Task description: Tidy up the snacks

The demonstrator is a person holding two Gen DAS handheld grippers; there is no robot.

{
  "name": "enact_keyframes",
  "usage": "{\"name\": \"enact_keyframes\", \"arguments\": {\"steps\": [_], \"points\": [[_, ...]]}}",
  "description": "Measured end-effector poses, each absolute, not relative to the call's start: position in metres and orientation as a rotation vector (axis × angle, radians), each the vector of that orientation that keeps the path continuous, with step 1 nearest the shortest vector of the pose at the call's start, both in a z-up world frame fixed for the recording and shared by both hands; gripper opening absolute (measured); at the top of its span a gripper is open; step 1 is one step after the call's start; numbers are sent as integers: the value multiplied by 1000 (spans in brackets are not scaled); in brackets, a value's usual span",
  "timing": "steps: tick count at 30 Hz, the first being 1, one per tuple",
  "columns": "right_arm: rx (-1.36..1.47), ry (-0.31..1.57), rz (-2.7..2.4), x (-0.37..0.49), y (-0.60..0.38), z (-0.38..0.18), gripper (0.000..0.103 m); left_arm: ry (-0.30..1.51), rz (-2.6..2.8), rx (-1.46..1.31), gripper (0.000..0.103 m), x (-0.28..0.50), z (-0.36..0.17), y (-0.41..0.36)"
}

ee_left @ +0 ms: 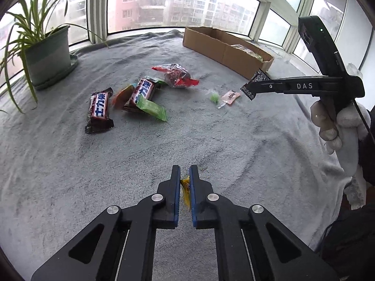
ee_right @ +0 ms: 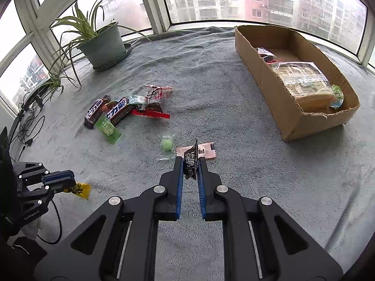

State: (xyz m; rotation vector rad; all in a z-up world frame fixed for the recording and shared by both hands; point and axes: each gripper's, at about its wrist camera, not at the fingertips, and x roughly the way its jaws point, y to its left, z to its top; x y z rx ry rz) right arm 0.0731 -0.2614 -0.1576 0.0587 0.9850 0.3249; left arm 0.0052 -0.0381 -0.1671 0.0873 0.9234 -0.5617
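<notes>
My left gripper [ee_left: 185,172] is shut on a yellow snack packet [ee_left: 185,190], low over the grey blanket; it also shows in the right wrist view [ee_right: 79,189]. My right gripper [ee_right: 190,161] is shut on a black patterned packet [ee_right: 191,162], held above the blanket; in the left wrist view it shows at the right [ee_left: 254,85]. A cardboard box [ee_right: 279,98] at the right holds a bread pack [ee_right: 302,79] and other snacks. Loose on the blanket lie two chocolate bars [ee_left: 99,110], a green packet [ee_left: 152,108], a red packet [ee_left: 177,75], a green candy [ee_right: 166,145] and a pink packet [ee_right: 206,151].
A potted spider plant [ee_right: 103,44] stands at the back left by the windows. Cables [ee_right: 25,128] lie off the blanket's left edge. The grey blanket [ee_right: 234,187] covers the whole sill. A gloved hand [ee_left: 337,126] holds the right gripper.
</notes>
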Motion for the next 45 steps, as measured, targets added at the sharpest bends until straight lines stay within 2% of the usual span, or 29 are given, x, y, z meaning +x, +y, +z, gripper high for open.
{"name": "enact_keyframes", "arguments": {"steps": [12, 16, 24, 26, 29, 34, 36, 40, 45], "points": [[57, 978, 332, 71, -258, -156, 12, 949, -570, 70, 6, -1, -177, -35], [56, 978, 331, 71, -258, -155, 12, 1011, -570, 53, 20, 2, -185, -37], [72, 990, 340, 70, -259, -159, 12, 1010, -614, 127, 23, -12, -188, -43], [71, 990, 342, 70, -258, -159, 12, 1005, -620, 178, 34, -16, -187, -46], [73, 987, 343, 69, -258, -158, 12, 995, -641, 206, 44, -19, -183, -47], [72, 983, 346, 69, -258, -155, 12, 979, -669, 334, 44, -21, -188, -53], [71, 984, 345, 68, -259, -155, 12, 971, -683, 360, 39, -22, -188, -55], [77, 983, 337, 67, -261, -155, 12, 984, -685, 315, 20, -16, -187, -54], [80, 976, 332, 66, -264, -153, 12, 1008, -651, 221, 20, -11, -186, -45]]}}
